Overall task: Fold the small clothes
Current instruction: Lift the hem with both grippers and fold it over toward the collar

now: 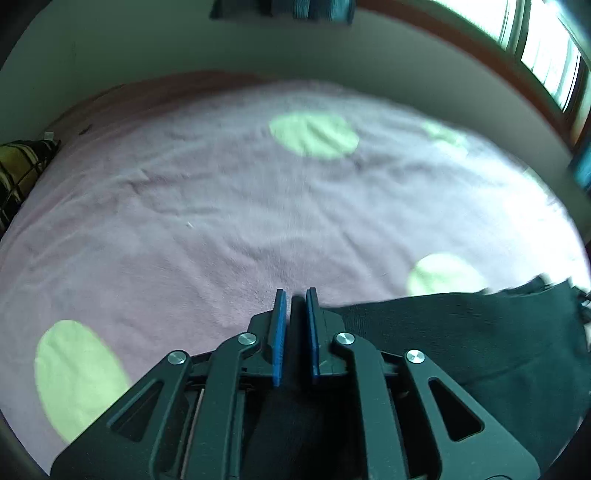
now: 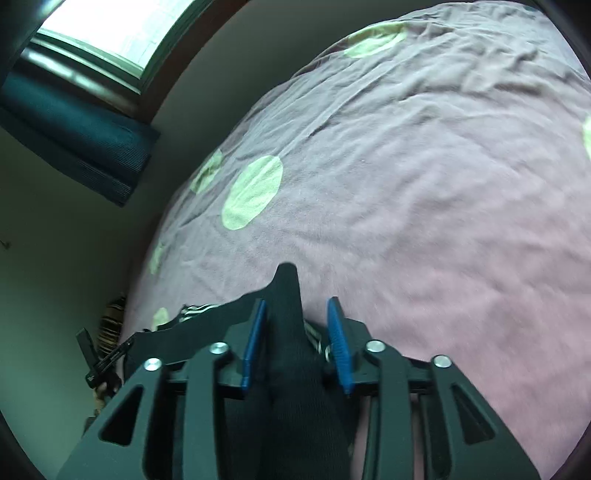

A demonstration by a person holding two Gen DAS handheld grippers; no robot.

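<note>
1. Black fabric lies nearest the lens in both wrist views: a fold of the dark garment [image 1: 461,332] runs up between the blue pads of each gripper.
2. Left gripper [image 1: 296,295] stands narrow, its pads [image 1: 279,332] only a slit apart with a strip of the garment in the gap; whether they still press the cloth cannot be told for sure.
3. Right gripper [image 2: 297,304] stands about half wide. The cloth touches the pad at 9 o'clock, while the pad at 3 o'clock stands clear of it, so the hold looks let go.
4. From the left gripper the garment spreads toward 3 o'clock and lies flat on the pink bed cover [image 1: 221,206] with pale green dots.
5. Judged step: laying the folded edge down and letting go. To do it well, lower both ends level, open fully before drawing back, and pull straight away so the pads do not drag the fold open.
6. Far off at 11 o'clock in the right view, a window [image 2: 122,33] lights the room.
</note>
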